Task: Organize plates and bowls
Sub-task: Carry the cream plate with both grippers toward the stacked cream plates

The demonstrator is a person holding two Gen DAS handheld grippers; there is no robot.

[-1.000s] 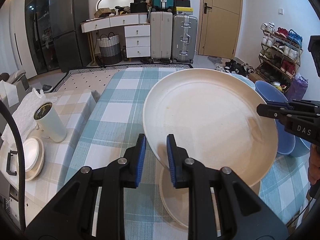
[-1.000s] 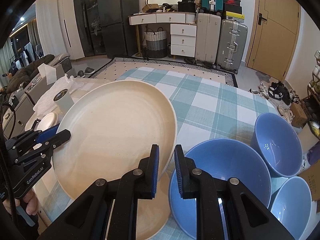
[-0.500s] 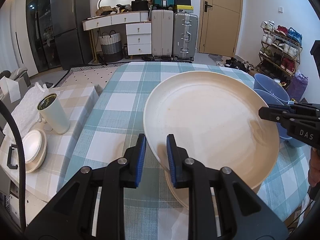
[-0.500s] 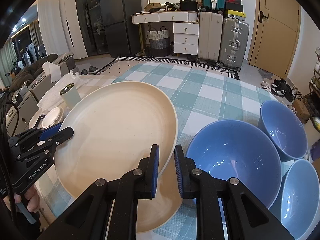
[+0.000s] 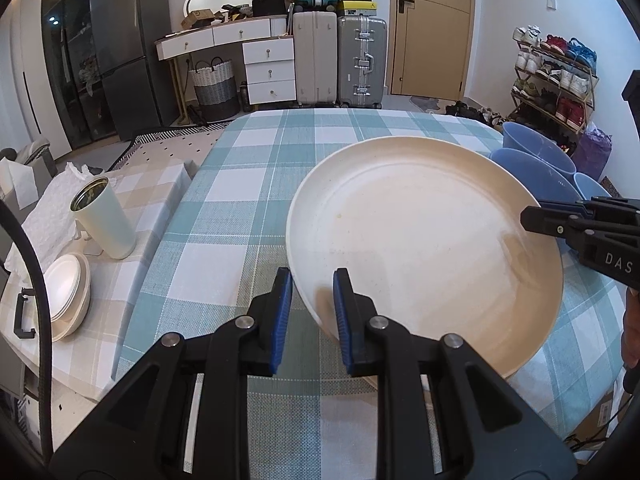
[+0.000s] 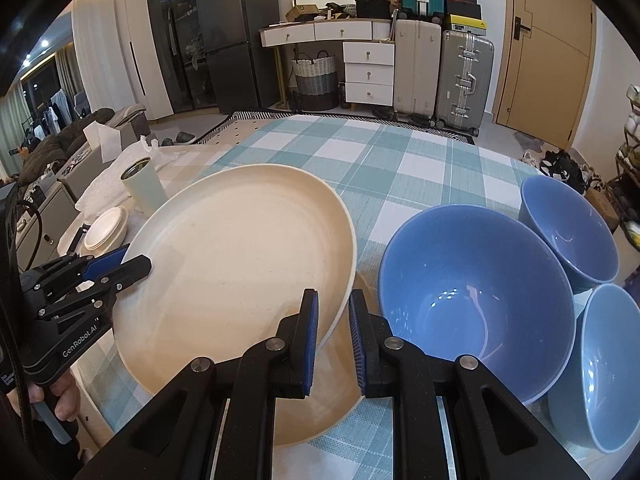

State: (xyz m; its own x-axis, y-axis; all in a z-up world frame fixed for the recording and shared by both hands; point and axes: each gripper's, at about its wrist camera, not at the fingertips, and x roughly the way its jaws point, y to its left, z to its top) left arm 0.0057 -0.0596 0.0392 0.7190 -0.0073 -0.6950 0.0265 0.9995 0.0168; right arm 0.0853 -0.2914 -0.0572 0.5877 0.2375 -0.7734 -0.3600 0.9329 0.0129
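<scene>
A large cream plate point(image 5: 420, 240) point(image 6: 240, 264) hangs tilted just above a second cream plate point(image 6: 320, 408) on the checked table. My left gripper point(image 5: 309, 312) grips its near rim, also seen in the right wrist view point(image 6: 120, 268). My right gripper point(image 6: 333, 332) grips the opposite rim, also seen in the left wrist view point(image 5: 532, 216). Three blue bowls point(image 6: 472, 300) point(image 6: 572, 232) point(image 6: 608, 364) stand to the right of the plates.
A side table on the left holds a pale tumbler point(image 5: 104, 220), a stack of small white dishes point(image 5: 68, 292) and crumpled paper point(image 5: 52, 204). Suitcases, drawers and a shoe rack point(image 5: 556, 76) stand beyond the table's far edge.
Both grippers have lowered the cream plate toward the plate beneath it, and both views have pulled back a little. Both grips are unchanged.
</scene>
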